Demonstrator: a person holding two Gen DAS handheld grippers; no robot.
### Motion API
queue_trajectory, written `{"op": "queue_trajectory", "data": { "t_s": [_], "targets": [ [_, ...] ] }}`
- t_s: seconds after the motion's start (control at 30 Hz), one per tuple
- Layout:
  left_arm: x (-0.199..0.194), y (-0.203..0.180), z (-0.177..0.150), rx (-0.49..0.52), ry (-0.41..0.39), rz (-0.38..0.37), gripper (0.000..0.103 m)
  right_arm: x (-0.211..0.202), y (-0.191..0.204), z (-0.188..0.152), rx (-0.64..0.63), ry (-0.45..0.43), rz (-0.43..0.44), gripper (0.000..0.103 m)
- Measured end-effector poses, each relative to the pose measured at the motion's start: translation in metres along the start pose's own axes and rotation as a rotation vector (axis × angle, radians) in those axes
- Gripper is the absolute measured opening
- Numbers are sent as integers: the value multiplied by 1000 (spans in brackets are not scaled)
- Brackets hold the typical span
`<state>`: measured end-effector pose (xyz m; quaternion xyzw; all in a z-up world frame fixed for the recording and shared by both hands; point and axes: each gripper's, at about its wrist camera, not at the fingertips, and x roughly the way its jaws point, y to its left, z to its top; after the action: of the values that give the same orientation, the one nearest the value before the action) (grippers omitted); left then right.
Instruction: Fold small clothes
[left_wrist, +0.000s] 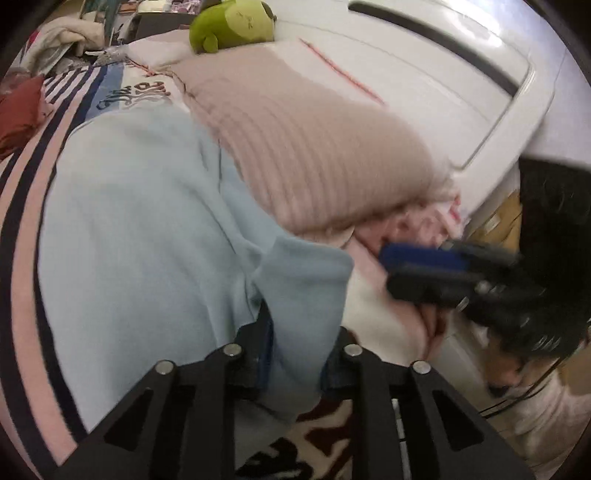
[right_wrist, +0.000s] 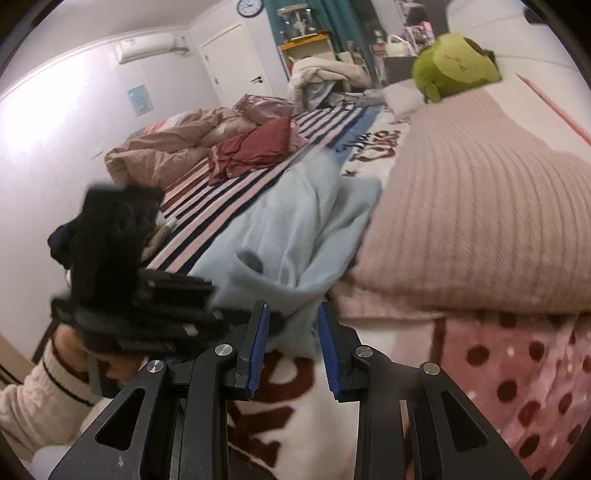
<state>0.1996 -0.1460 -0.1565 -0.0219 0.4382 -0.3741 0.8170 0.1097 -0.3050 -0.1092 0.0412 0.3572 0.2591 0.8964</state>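
Bed (right_wrist: 236, 206) first: light-blue garment (right_wrist: 295, 221) lies rumpled beside the pink blanket (right_wrist: 461, 221). Left claw (left_wrist: 295, 354) clamps the garment's cuff. Right claw (right_wrist: 291, 347), narrow gap, holds nothing, just off the garment's near edge. Risk: a one-sided pull drags and twists the fold.

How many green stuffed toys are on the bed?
1. The green plush toy sits at the far end of the bed, just past the pink ribbed pillow. More could be hidden under the crumpled quilt or piled clothes.
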Motion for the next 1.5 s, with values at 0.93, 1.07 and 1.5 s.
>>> {"op": "queue_trajectory", "data": {
  "t_s": [0.93,1.07,1.5],
  "targets": [
    [-72,78,-62,-417,-173,-32,35,44,10,-19,29,131,-166,43],
    [-95,84,-71,-427,-230,-31,33,33,18,-17,59,127,-118,43],
    [-165,92,-135,-344,-146,58,39,58,42,11,148,158,61,70]
  ]
}}
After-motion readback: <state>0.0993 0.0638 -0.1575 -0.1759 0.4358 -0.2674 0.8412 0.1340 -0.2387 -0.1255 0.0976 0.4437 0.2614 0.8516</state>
